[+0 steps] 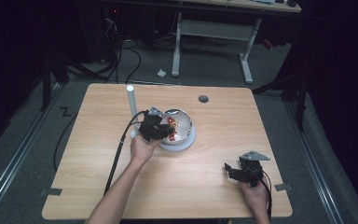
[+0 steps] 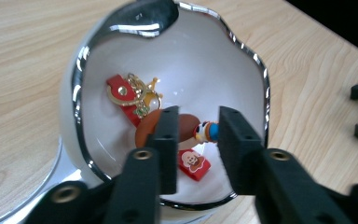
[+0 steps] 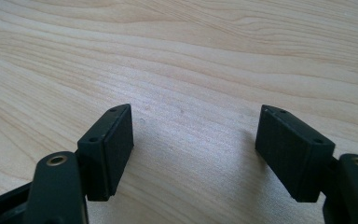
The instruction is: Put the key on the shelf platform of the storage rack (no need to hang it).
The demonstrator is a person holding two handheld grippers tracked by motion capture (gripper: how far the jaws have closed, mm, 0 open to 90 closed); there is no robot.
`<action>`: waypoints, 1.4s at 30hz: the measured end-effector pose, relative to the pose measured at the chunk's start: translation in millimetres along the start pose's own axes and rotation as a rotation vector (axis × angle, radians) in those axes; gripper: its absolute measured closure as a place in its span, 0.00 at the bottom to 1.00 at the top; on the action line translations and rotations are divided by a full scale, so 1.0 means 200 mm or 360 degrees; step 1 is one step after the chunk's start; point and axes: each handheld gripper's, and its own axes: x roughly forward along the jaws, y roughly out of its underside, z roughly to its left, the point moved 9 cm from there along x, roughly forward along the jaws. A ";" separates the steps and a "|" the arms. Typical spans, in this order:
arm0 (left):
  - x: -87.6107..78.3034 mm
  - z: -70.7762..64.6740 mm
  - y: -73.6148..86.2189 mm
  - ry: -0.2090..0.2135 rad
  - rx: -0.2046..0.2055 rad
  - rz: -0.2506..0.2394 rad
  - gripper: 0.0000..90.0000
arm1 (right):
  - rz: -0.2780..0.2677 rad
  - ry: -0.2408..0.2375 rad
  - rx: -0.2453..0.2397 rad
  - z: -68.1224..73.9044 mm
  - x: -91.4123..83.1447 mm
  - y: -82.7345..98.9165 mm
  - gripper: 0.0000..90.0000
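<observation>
A: Left claw status?

B: It is hovering over the white bowl with the wavy chrome rim, jaws partly apart and gripping nothing. Between them, lower down, a small brown-hatted toy figure keychain is lying in the bowl.

A: What else is sitting in the bowl?

B: A red strap with a gold chain and ring is lying up-left of the figure, and a small red tag with a printed face is lying just beside it, toward the camera. Can't tell if they're linked.

A: Where is the bowl sitting?

B: Near the middle of the light wooden surface, on a pale round base. From the high view the left claw is covering the bowl's left side. A white upright cylinder is standing just left of it.

A: Right claw?

B: The right claw is being held low near the surface's front right corner, well apart from the bowl. In its own view the right claw is spread wide, with bare wood grain between the jaws.

A: Anything else?

B: A dark round hole is showing near the far edge.
</observation>
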 end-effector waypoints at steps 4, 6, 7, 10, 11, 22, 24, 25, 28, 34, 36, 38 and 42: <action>-0.03 -0.02 -0.01 -0.0004 0.0000 -0.0039 0.63 | 0.0001 0.0000 0.0001 0.00 0.00 0.00 0.31; -0.02 -0.01 -0.02 -0.0011 0.0018 -0.0055 0.58 | 0.0001 0.0000 0.0001 0.00 0.00 0.00 0.31; -0.02 -0.01 -0.03 -0.0001 0.0029 -0.0060 0.56 | 0.0001 0.0000 0.0001 0.00 0.00 0.00 0.31; -0.05 -0.02 -0.06 0.0015 -0.0024 -0.0090 0.51 | 0.0001 0.0000 0.0002 0.00 0.00 0.00 0.31; -0.06 -0.03 -0.07 0.0020 -0.0034 -0.0099 0.50 | 0.0001 0.0000 0.0002 0.00 0.00 0.00 0.31; -0.22 -0.04 -0.13 0.0066 0.0006 -0.0131 0.45 | 0.0000 0.0000 0.0003 0.00 0.00 0.00 0.31; -0.25 -0.04 -0.15 0.0071 0.0020 -0.0147 0.45 | 0.0000 0.0000 0.0002 0.00 0.00 0.00 0.31; -0.26 -0.04 -0.16 0.0073 0.0009 -0.0157 0.45 | 0.0002 0.0000 0.0004 0.00 0.00 0.00 0.31; -0.30 -0.03 -0.20 0.0091 0.0031 -0.0187 0.45 | 0.0000 -0.0001 0.0005 0.00 0.00 0.00 0.31; -0.37 -0.03 -0.27 0.0111 -0.0015 -0.0226 0.45 | 0.0000 0.0000 0.0004 0.00 0.00 0.00 0.31; -0.39 -0.02 -0.28 0.0113 0.0003 -0.0230 0.45 | 0.0000 0.0000 0.0005 0.00 0.00 0.00 0.31; -0.40 -0.02 -0.29 0.0111 -0.0013 -0.0237 0.45 | 0.0002 -0.0001 0.0006 0.00 0.00 0.00 0.31; -0.43 -0.01 -0.32 0.0115 0.0007 -0.0257 0.44 | 0.0000 0.0000 0.0004 0.00 0.00 0.00 0.31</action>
